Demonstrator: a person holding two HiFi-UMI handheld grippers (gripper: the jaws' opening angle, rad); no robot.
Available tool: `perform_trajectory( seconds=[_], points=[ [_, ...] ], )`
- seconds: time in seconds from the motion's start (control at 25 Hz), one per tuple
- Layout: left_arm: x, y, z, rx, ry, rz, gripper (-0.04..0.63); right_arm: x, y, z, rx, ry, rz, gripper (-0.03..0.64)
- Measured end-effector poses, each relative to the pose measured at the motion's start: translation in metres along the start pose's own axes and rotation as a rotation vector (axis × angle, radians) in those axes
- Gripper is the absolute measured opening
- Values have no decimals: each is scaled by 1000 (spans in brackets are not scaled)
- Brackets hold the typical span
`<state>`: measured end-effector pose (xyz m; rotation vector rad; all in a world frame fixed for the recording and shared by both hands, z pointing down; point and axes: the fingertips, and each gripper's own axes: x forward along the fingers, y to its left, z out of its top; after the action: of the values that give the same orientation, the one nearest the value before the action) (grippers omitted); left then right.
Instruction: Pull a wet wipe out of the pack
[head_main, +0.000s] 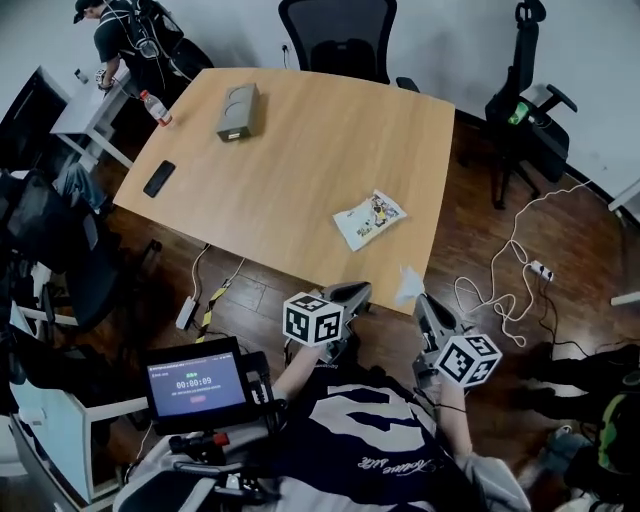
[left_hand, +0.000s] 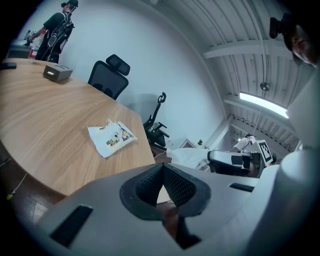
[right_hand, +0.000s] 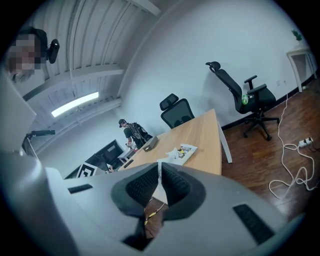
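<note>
The wet wipe pack, white with colourful print, lies flat near the wooden table's near right edge; it also shows in the left gripper view as the pack and in the right gripper view as the pack. My right gripper is off the table's near edge, below the pack, shut on a white wet wipe that sticks up from its tips. That wipe shows pinched between the pads. My left gripper hangs beside it to the left, shut with nothing in it.
On the table's far side are a grey box, a black phone and a bottle. Office chairs stand behind the table. White cables and a power strip lie on the floor at right. A person stands far left.
</note>
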<state>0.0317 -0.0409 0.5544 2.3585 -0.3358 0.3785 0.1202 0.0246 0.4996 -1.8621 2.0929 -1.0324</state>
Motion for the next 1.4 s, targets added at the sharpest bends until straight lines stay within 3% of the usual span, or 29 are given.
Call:
perform_trajectory(
  seconds=[0.36, 0.76, 1.08, 1.4],
  points=[
    [-21, -92, -80, -52, -56, 44, 3, -93, -9, -38, 6, 30, 59, 17],
    [-84, -100, -101, -25, -92, 182, 3, -108, 14, -66, 48, 6, 137, 17],
    [-91, -108, -87, -17, -131, 105, 3, -116, 40, -66, 9, -28, 110, 17],
    [-143, -85, -81, -28, -146, 84, 3, -103, 87, -76, -24, -51, 58, 17]
  ],
)
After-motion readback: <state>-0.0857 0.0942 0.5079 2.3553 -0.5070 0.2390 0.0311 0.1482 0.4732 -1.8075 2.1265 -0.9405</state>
